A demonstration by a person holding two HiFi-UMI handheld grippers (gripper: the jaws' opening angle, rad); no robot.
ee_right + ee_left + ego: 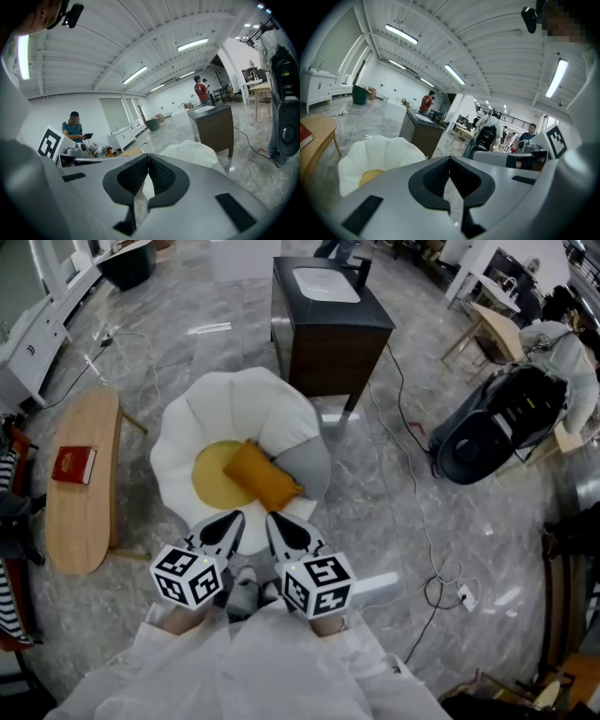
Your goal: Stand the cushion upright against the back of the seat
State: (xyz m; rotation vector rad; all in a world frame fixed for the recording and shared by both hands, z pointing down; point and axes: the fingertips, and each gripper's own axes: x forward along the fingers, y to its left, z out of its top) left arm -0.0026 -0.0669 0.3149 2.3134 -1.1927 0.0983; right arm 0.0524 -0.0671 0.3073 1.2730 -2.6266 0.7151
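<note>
An orange-yellow cushion [260, 475] lies flat and slanted on the yellow seat [214, 474] of a white petal-shaped chair [234, 399]; its right end reaches the chair's grey side. My left gripper [234, 516] and right gripper [274, 517] hover side by side just short of the chair's near edge, both shut and empty, apart from the cushion. In the left gripper view the shut left gripper [450, 158] points past the chair [379, 150]. In the right gripper view the shut right gripper [148, 156] has the chair's white back [197, 152] beyond it; the cushion is hidden there.
A dark cabinet with a white basin [328, 324] stands right behind the chair. A wooden oval side table [84, 512] with a red book [73, 465] is to the left. A black bag [497, 427] and floor cables [431, 587] lie to the right. People stand far off.
</note>
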